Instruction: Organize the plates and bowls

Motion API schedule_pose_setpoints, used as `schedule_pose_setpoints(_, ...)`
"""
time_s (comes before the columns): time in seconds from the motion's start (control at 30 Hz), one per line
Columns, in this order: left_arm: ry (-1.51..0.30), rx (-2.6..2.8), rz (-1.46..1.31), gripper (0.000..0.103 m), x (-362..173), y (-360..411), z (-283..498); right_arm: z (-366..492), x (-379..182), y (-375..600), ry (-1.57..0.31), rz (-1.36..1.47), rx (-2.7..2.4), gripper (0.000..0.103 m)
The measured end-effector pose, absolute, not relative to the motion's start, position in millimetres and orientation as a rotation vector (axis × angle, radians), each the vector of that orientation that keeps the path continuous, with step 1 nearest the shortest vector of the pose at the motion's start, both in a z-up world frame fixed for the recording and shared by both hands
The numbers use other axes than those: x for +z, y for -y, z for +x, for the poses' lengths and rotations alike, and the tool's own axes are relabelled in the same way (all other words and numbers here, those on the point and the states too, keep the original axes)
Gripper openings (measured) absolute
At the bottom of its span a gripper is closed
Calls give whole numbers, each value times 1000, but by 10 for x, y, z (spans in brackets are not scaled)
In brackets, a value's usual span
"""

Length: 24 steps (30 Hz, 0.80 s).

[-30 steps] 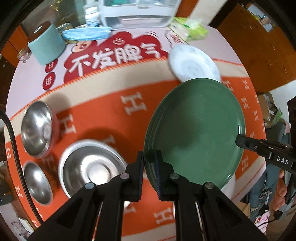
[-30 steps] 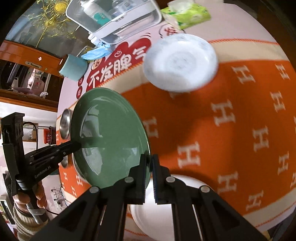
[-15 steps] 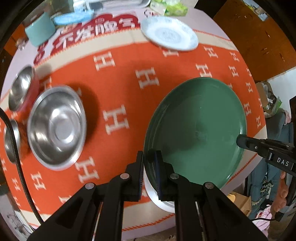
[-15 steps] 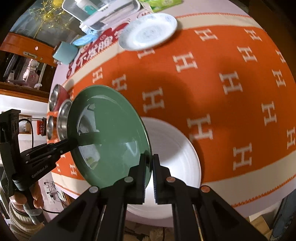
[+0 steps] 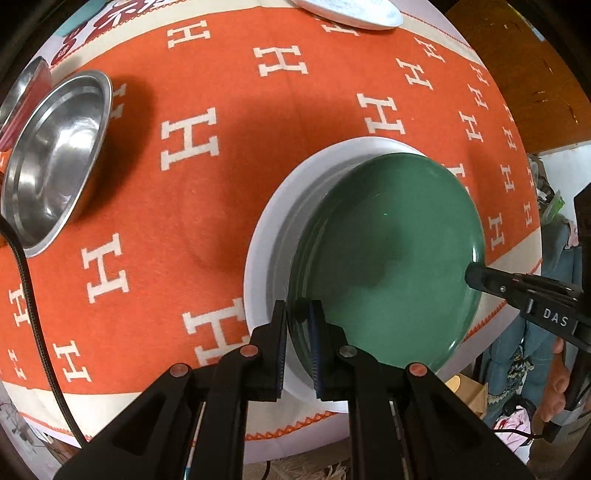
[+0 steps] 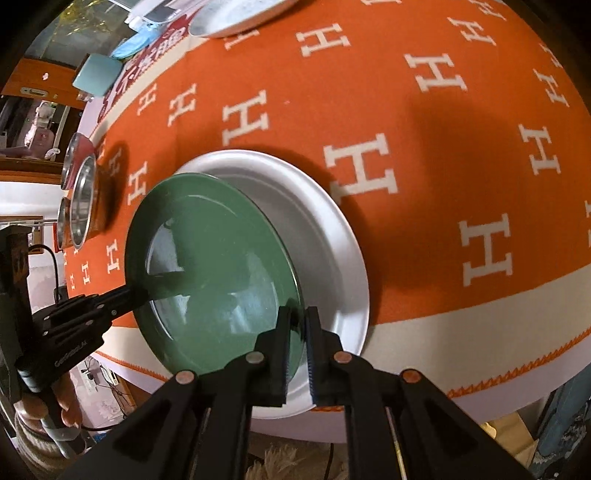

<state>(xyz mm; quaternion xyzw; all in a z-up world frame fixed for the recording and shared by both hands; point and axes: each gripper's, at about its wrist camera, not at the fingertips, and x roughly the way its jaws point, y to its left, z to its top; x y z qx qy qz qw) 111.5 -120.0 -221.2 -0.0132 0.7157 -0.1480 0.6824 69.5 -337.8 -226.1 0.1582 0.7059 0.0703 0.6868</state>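
The green plate [image 5: 388, 254] is held by its rim from two opposite sides: the left gripper [image 5: 298, 332] is clamped on the near edge in the left wrist view, and the right gripper [image 6: 295, 332] is clamped on the opposite edge, seen in the right wrist view. In each view the other gripper's black fingers are seen pinching the far rim of the plate. The green plate is positioned over the large white plate [image 5: 273, 229], tilted, overlapping its basin; whether the two are touching cannot be told. The white plate is set near the front edge of the orange tablecloth [image 5: 221, 155] printed with white H letters. A large steel bowl [image 5: 55, 155] is placed well apart to the left, with smaller steel bowls [image 6: 77, 173] lined up beside it. A small patterned white plate [image 5: 347, 11] is seen at the far side of the cloth. A teal cup [image 6: 96, 74] is visible beyond the cloth.
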Motion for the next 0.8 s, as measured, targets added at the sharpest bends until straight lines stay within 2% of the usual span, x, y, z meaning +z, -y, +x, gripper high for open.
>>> schedule_pose_setpoints(0.8,-1647,-322,-26,9,-2399,1207,1110,753,-2417,3171,-1574,220,115,10)
